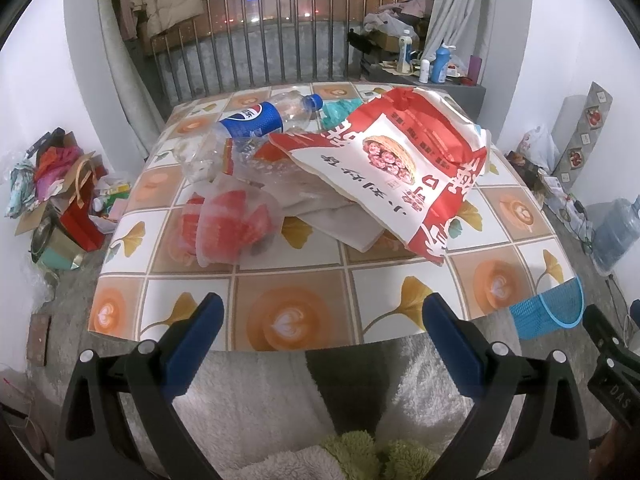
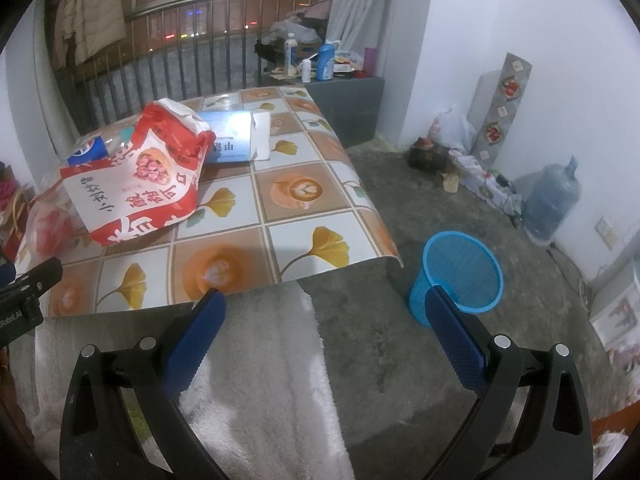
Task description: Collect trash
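Note:
A pile of trash lies on the patterned table (image 1: 288,320): a large red and white snack bag (image 1: 404,168) on top, an empty Pepsi bottle (image 1: 260,118) behind it, and a clear bag with red contents (image 1: 228,224) at the left. In the right wrist view the snack bag (image 2: 148,176) lies left of a blue and white box (image 2: 232,140). A blue mesh waste bin (image 2: 460,276) stands on the floor right of the table. My left gripper (image 1: 320,308) is open at the table's near edge, nothing between its fingers. My right gripper (image 2: 324,304) is open and empty, between table corner and bin.
A white fluffy cloth (image 2: 256,380) lies under both grippers. A large water jug (image 2: 552,200) and a cluttered strip run along the right wall. Bags and boxes (image 1: 60,188) are heaped on the floor left of the table. A railing (image 1: 260,52) stands behind it.

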